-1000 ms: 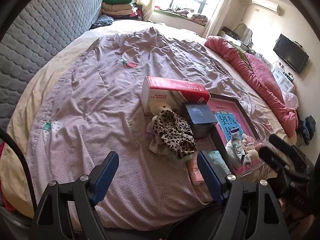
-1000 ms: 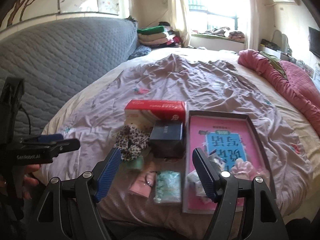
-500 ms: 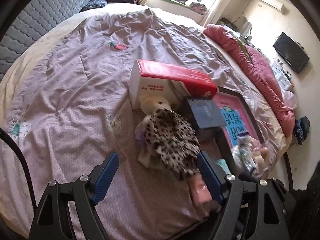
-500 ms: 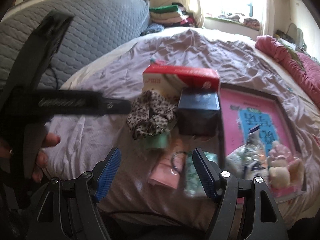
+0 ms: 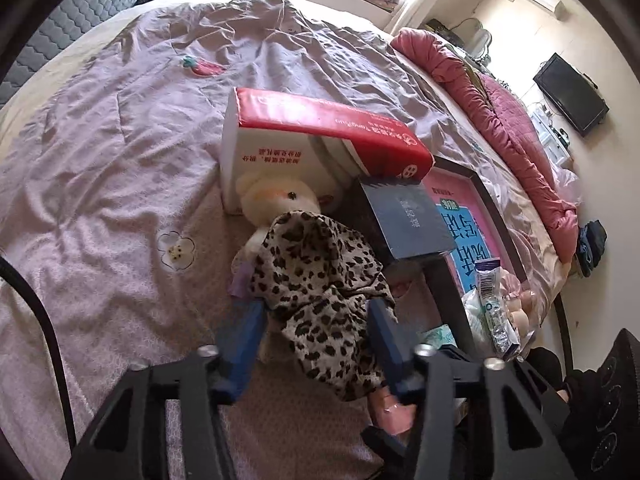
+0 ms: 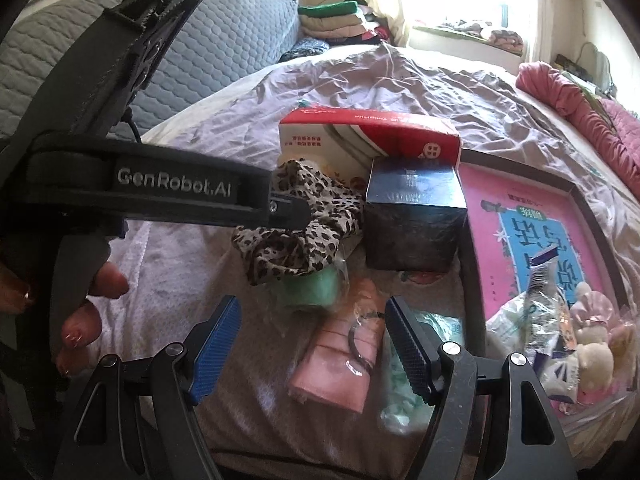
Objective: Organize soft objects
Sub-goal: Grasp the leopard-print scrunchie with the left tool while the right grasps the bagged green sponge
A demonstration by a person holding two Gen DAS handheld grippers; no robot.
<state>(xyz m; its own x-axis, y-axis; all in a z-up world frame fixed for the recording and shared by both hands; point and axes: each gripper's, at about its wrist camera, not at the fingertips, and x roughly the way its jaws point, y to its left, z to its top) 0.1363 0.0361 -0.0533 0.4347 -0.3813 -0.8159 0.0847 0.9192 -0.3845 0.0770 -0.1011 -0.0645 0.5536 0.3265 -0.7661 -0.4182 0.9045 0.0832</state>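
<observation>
Leopard-print crumpled fabric (image 5: 320, 280) lies between left gripper (image 5: 316, 336) pads, jaws just closing, contact unclear; right gripper (image 6: 312, 344) wide open, empty, farther.

Daylight floods in from the window (image 6: 460, 12) behind the bed (image 5: 100, 160), which is blown out to near white in the right wrist view. The bedspread is evenly lit, with soft shadows in its wrinkles. Both views bend strongly at the edges, with dark corners from the fisheye lens. The near foreground is soft: the left tongs (image 5: 316, 344) and the pink packet (image 6: 340, 364) look smeared, while the red-and-white box (image 5: 320, 140) stays sharper.
</observation>
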